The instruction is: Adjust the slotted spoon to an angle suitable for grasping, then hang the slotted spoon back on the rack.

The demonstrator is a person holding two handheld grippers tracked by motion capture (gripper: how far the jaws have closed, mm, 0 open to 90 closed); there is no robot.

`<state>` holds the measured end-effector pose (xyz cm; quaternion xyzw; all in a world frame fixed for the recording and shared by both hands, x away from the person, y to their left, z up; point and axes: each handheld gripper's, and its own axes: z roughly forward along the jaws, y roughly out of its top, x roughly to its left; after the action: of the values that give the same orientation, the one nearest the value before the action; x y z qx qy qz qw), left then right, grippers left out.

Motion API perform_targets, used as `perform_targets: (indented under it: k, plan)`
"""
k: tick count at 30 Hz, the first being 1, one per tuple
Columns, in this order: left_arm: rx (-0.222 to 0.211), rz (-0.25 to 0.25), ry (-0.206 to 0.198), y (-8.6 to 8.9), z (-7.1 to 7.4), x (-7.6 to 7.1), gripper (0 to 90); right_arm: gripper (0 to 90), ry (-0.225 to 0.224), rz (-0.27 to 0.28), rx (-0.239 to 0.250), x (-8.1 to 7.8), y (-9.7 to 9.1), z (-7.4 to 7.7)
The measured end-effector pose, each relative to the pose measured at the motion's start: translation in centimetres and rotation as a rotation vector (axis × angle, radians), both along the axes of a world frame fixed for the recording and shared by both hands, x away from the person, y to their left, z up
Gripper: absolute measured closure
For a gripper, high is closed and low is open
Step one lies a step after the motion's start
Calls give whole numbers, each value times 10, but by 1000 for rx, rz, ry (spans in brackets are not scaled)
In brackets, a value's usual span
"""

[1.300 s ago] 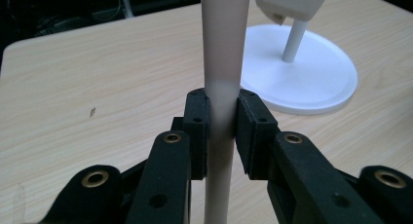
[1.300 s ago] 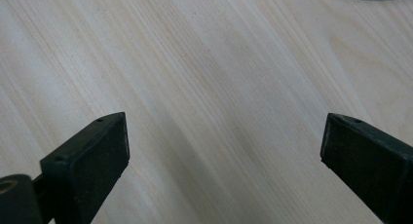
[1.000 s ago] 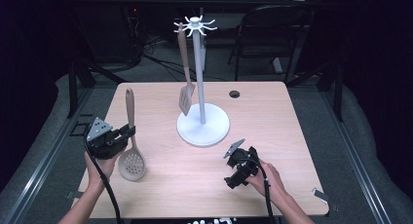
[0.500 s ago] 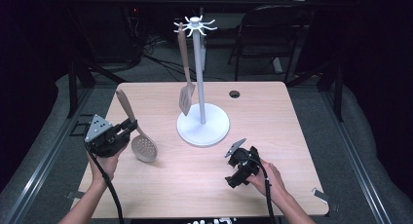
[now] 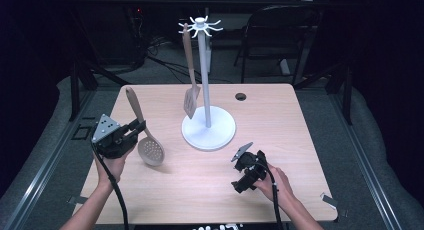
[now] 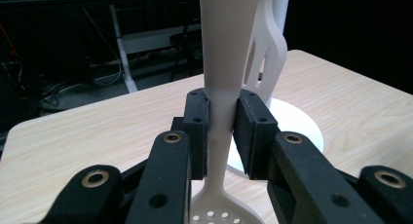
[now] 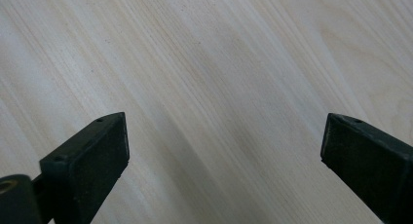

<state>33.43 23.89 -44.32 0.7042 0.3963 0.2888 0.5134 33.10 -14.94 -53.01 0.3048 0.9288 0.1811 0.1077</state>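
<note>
My left gripper (image 5: 136,127) is shut on the thin neck of a beige perforated spoon (image 5: 151,151) and holds it tilted above the left side of the table. The handle points up and away, and the round head hangs low to the right. In the left gripper view both pads (image 6: 198,118) press on the spoon neck (image 6: 220,112). A white utensil stand (image 5: 208,130) rises at mid-table, and a beige slotted spatula (image 5: 190,97) hangs from one of its top hooks (image 5: 200,26). My right gripper (image 5: 242,177) hovers open over bare wood at the front right, its jaws (image 7: 224,141) wide apart.
The wooden table (image 5: 280,135) has a small black grommet (image 5: 241,96) near its far edge. A dark chair (image 5: 280,30) and cables stand on the floor behind the table. Metal rails run along both sides of the table.
The left gripper has turned with the spoon: its head swung up and to the right, and the handle now leans left. The right gripper has stayed still.
</note>
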Motion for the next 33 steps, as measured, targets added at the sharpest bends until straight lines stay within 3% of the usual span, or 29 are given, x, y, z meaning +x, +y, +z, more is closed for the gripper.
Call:
perform_targets:
  k: [20, 33]
  plan:
    - [23, -59, -23, -28, 6, 8, 758, 31, 5, 2, -5, 1, 1, -1]
    - [34, -116, -34, -56, 15, 15, 758, 32, 1, 3, -7, 1, 3, -2]
